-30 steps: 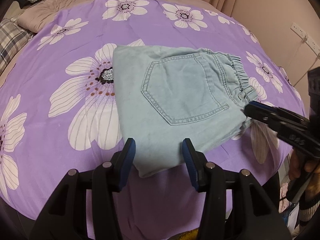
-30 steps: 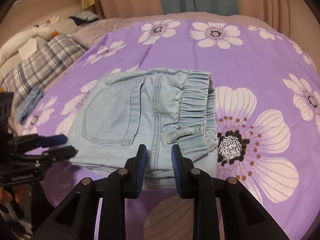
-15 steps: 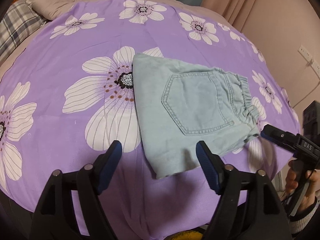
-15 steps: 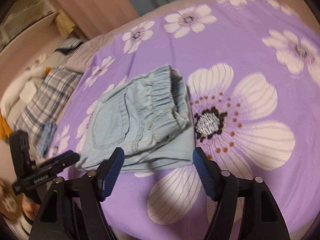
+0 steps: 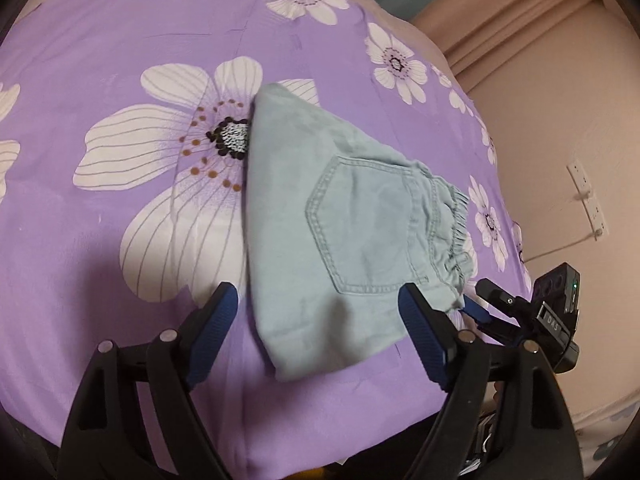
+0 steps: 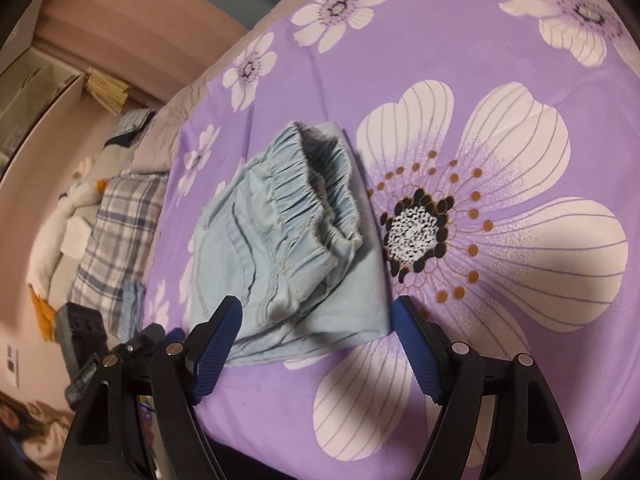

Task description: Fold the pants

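Writing: only legible text is "DAS" on a small plate on the right gripper (image 5: 478,312) body, seen from left wrist cam. No brand tag readable on the pants.

Pants (image 5: 344,236): light blue denim, folded into a compact stack, lying flat on the bed (image 5: 120,60) near its front edge. Back pocket (image 5: 360,224) faces up w/ double stitching; elastic gathered waistband (image 6: 316,204) on the right-hand side of the stack, slightly gaping open in right wrist cam. Several layers visible at the near edge. Stack partly covers a big white flower print (image 5: 168,168) on the purple bedsheet.

Left gripper (image 5: 316,332): fingers spread wide, holding nothing, hovering just off the near edge of the pants; blue pads (image 5: 212,328) either side of the stack's corner, not touching as far as I can tell.

Right gripper (image 6: 316,344): fingers also spread wide, empty, near the waistband end, apart from the cloth.

Bkgd: plaid pillow (image 6: 120,216) at far-left of bed, pink curtain (image 5: 520,20), wall outlet strip (image 5: 586,196).
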`<action>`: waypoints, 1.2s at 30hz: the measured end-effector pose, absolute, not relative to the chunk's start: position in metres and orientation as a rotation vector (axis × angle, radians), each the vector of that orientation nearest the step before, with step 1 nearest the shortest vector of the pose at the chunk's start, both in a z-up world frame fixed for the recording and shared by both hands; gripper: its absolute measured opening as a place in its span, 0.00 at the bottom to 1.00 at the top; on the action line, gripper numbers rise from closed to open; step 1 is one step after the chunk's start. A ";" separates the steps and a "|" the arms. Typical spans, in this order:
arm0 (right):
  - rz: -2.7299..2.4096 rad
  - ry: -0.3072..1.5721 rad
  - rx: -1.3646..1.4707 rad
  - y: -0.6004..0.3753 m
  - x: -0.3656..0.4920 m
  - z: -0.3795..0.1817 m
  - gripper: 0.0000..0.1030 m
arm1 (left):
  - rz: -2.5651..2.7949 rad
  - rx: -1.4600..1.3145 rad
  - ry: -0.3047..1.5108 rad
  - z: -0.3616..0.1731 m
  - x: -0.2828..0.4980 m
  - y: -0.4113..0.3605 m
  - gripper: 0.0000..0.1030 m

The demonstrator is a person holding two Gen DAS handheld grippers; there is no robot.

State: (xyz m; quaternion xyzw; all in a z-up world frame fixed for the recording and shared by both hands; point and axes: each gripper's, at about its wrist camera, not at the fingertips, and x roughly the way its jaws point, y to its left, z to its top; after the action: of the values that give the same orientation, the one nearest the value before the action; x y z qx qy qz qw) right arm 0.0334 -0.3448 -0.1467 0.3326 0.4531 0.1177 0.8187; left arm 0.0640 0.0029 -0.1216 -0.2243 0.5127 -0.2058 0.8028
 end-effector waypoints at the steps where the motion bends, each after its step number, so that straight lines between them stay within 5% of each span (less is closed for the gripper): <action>1: 0.250 0.966 0.711 -0.346 0.034 -0.147 0.75 | -0.446 -0.488 1.103 -0.122 0.065 0.002 0.80; 36: 0.363 1.027 0.559 -0.327 0.090 -0.156 0.78 | -0.515 -0.354 1.130 -0.144 0.123 -0.045 0.87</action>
State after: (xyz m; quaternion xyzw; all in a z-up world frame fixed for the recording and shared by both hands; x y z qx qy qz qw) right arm 0.0897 -0.3268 -0.1557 0.2622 0.4818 0.1702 0.8186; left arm 0.1230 -0.0450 -0.1441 -0.1648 0.5264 -0.2398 0.7989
